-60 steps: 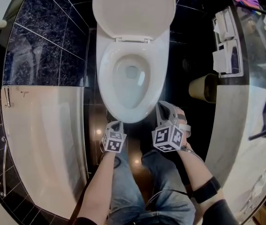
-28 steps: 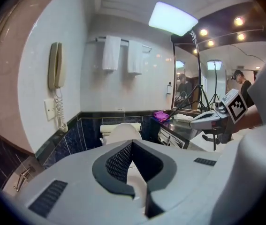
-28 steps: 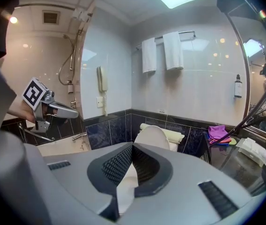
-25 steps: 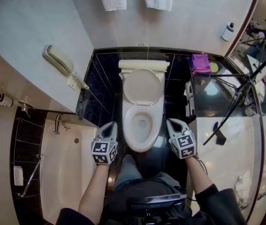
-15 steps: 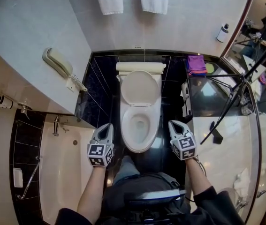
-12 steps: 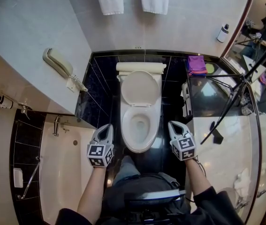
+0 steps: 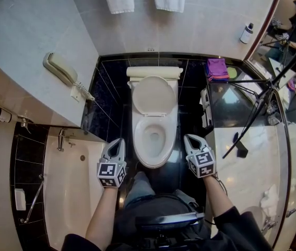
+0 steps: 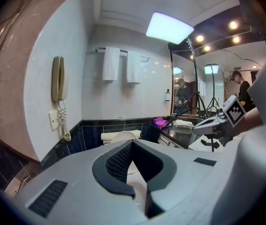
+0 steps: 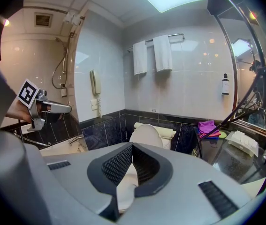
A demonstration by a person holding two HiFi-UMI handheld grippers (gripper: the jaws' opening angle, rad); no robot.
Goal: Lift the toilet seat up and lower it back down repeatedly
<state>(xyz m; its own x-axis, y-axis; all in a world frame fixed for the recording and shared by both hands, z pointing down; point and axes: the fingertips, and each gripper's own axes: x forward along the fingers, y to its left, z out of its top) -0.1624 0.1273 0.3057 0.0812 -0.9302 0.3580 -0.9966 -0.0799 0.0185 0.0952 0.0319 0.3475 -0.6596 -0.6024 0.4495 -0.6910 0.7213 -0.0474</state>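
Since the earlier close look over the bowl, the camera has pulled back to take in the whole bathroom. Both grippers now sit lower in the frame, clear of the rim. The left gripper (image 7: 117, 141) is just left of the bowl's front and the right gripper (image 7: 188, 138) just right of it, neither touching. Each gripper view shows its fingers closed together with nothing between them. The toilet seat (image 7: 139, 145) appears to lie down on the bowl (it is hard to be sure from above), at the frame's centre. The lid (image 7: 153, 95) stands raised against the tank. A bathtub (image 7: 64, 192) fills the lower left, and a marble bench (image 7: 247, 161) runs down the right.
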